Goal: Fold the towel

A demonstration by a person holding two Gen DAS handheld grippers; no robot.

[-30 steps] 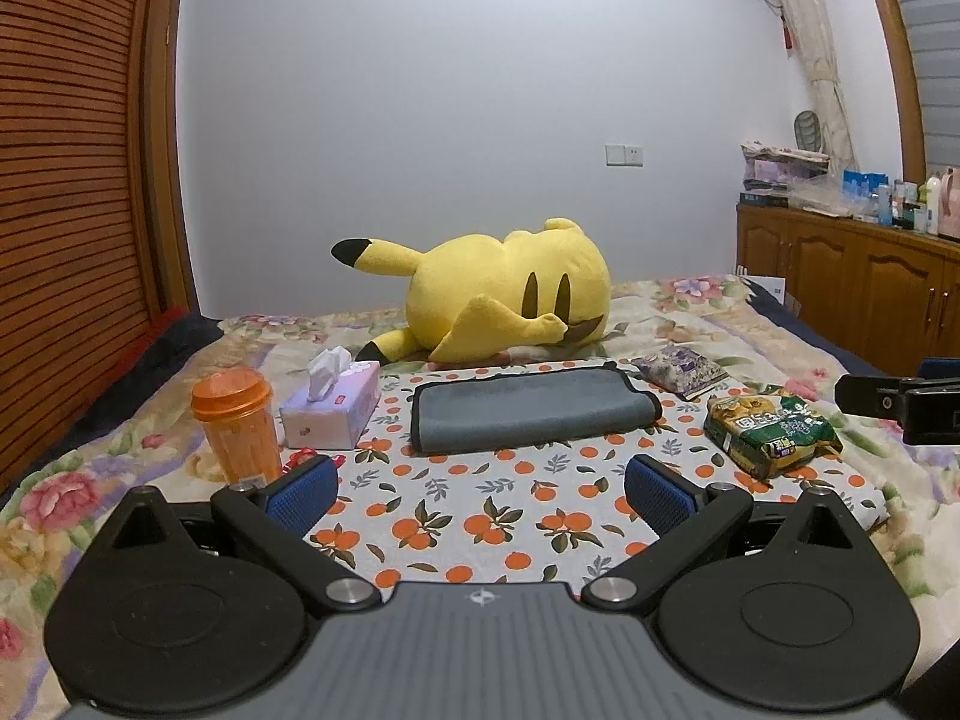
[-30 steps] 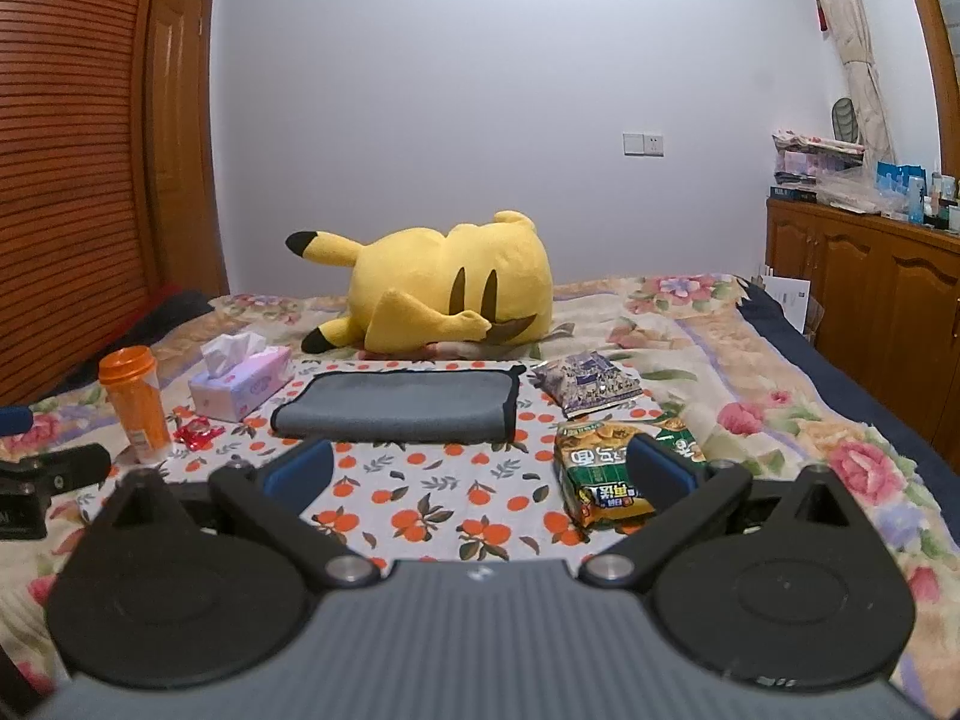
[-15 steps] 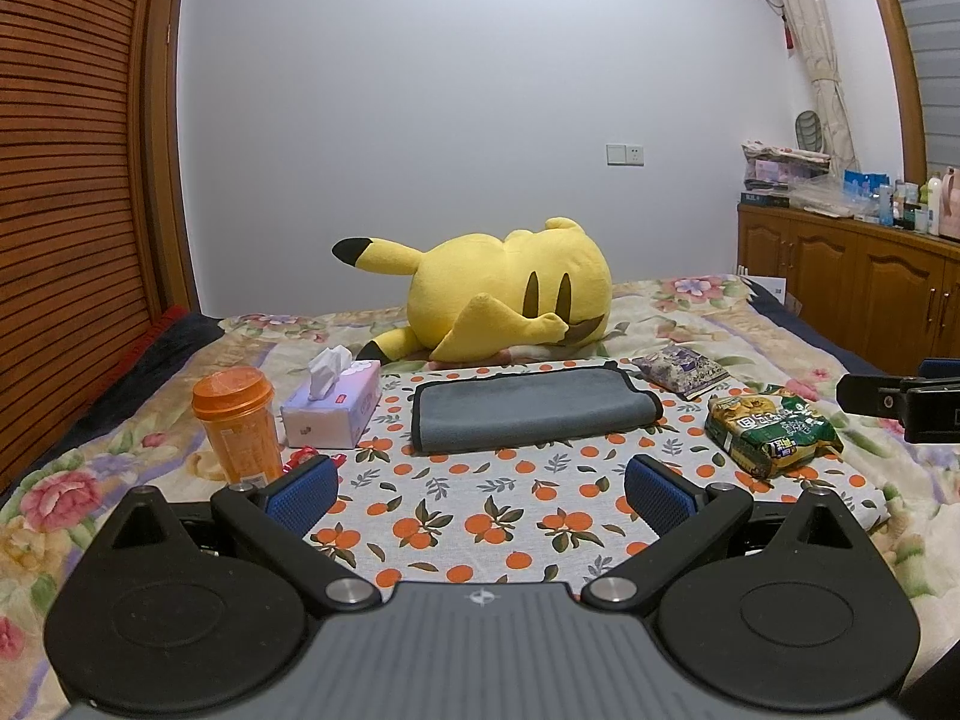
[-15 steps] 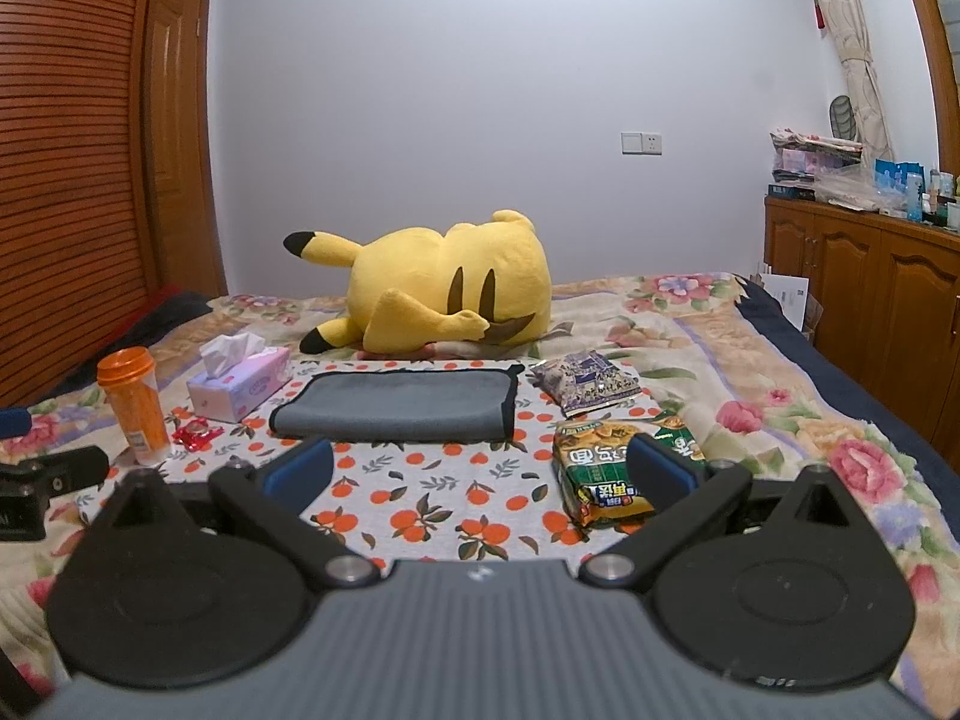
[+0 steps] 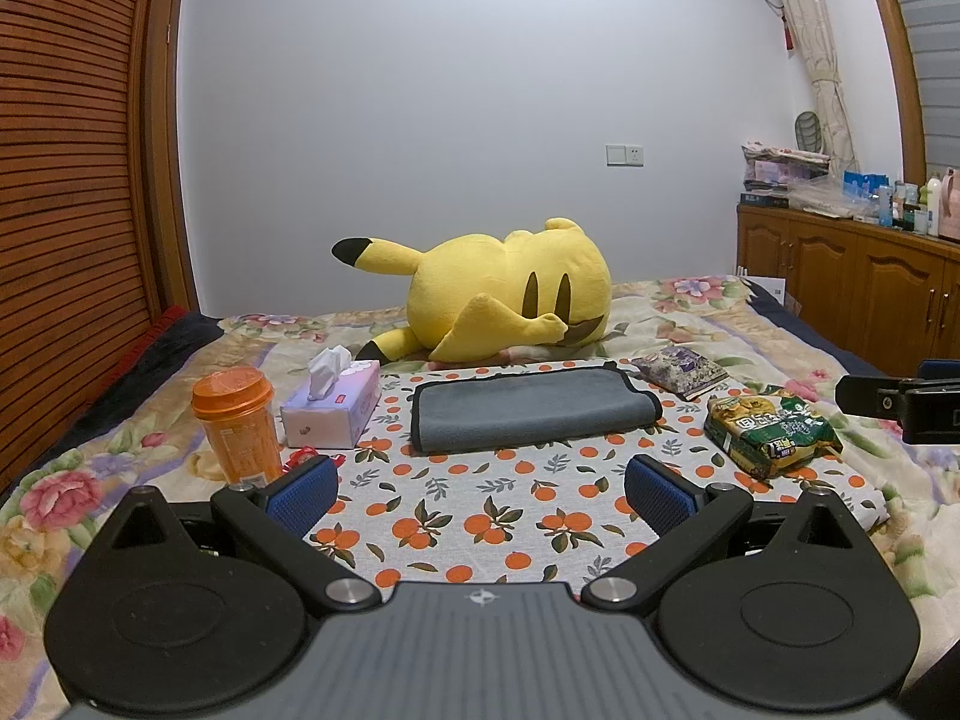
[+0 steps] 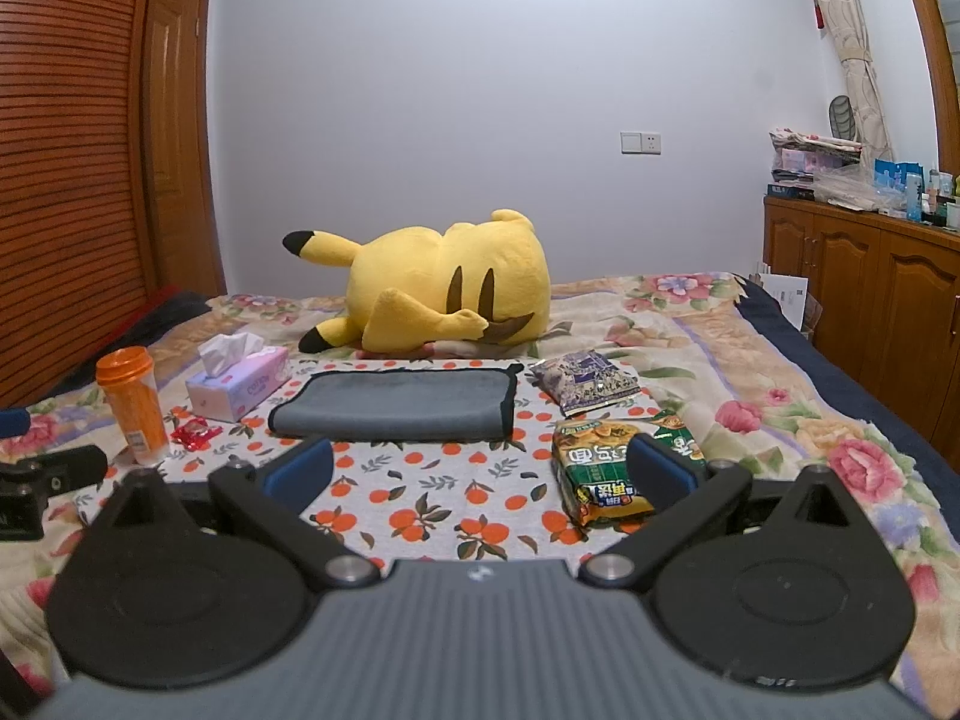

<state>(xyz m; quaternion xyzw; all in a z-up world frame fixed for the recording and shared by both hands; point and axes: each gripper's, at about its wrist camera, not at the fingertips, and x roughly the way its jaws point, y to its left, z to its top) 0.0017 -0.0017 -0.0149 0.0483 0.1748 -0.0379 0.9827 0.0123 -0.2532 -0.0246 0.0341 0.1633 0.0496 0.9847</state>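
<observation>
**Grey towel lies folded on the bed, both grippers held back and open**

We see the grey towel (image 5: 531, 414) lying flat on the orange-print cloth (image 5: 510, 510) spread over the bed (image 6: 780, 396), already doubled over with its dark-edged hem along the far side and right end. Nothing touches it.

Our left gripper (image 5: 480, 489) hovers level above the near part of the cloth, pointing at the towel, its blue-padded fingers (image 5: 303, 492) spread wide with nothing between them. Our right gripper (image 6: 480, 471) is held the same way, jaws wide apart and empty, aimed a little to the towel's right; one of its fingers (image 6: 660, 471) hides part of the green snack packet (image 6: 606, 468).

Left of the towel stands a tissue box (image 5: 333, 405) with a tissue poking out of the top, and nearer us an orange lidded cup (image 5: 237, 423); we cannot tell what the cup holds. A small red wrapper (image 6: 195, 435) lies between them. A purple packet (image 6: 585, 381) sits just right of the towel. Behind it, a yellow plush toy (image 5: 510, 300) lies on its side.

In each wrist view the other gripper is cut off at the frame edge.
</observation>
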